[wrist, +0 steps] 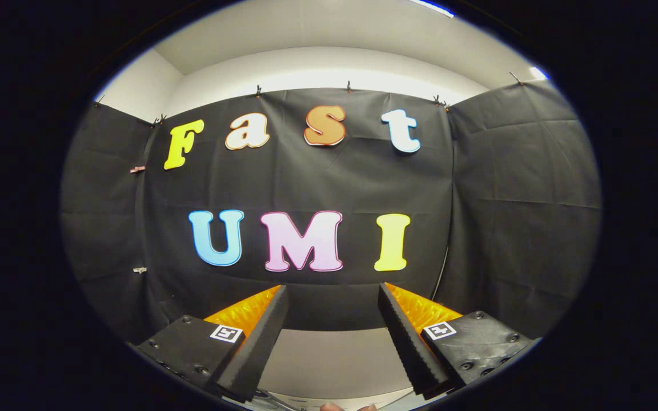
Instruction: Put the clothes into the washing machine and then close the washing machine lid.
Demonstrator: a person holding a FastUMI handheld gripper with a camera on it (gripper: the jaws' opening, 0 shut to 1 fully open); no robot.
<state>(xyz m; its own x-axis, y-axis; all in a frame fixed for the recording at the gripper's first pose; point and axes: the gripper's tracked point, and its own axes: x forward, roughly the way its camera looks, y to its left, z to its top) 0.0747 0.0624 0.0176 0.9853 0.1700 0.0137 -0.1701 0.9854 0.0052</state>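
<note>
Gripper fingers apart, empty, facing the cloth wall.

The gripper is held level, aimed straight at the booth wall, a black cloth hung by small clips from a line at twelve o'clock. Its two fingers stand wide apart with nothing between them, one at seven o'clock and the other at five. Between and below them lies a pale grey surface that runs up to the foot of the cloth. Above the cloth, a white wall and ceiling show.
</note>
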